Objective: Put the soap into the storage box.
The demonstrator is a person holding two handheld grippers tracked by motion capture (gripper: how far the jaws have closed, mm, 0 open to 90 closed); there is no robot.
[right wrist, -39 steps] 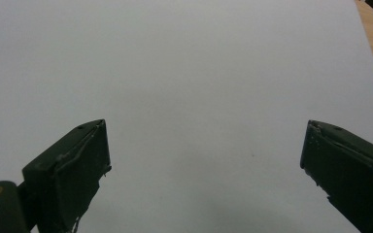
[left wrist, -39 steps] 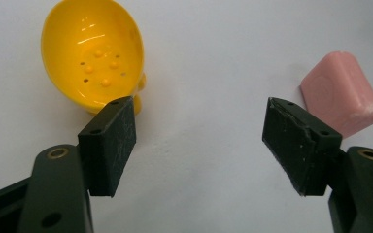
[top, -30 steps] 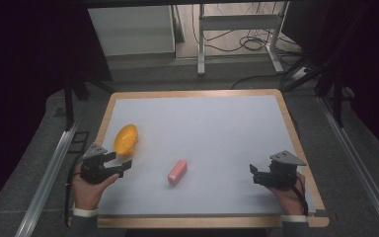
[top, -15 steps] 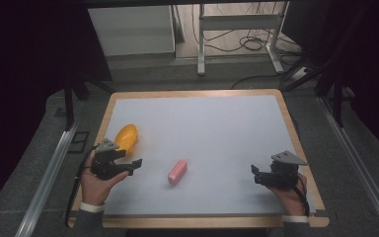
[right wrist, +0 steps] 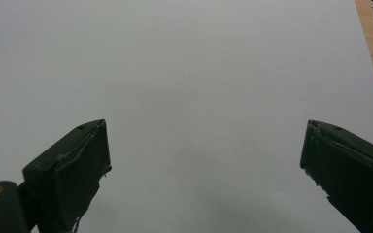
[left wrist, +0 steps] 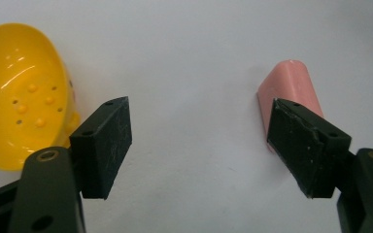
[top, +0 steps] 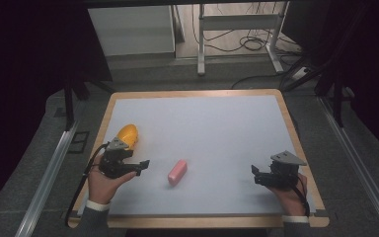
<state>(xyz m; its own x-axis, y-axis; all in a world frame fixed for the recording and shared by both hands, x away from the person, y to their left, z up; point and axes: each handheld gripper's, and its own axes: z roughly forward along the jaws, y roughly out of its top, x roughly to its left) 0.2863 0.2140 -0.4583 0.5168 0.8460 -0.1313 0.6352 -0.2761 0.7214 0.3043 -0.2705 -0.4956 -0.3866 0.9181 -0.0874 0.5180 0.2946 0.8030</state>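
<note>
Two things lie near the left gripper: a pink block just ahead and a yellow bowl behind. Its jaws, just widened, hold nothing. The right gripper gapes empty, well apart.

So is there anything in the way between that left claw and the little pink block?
Nothing visible. The left gripper is open and empty, its jaws having just been opening, and bare white table lies between it and the pink block. The yellow bowl sits off to the gripper's other side, away from that path.
</note>
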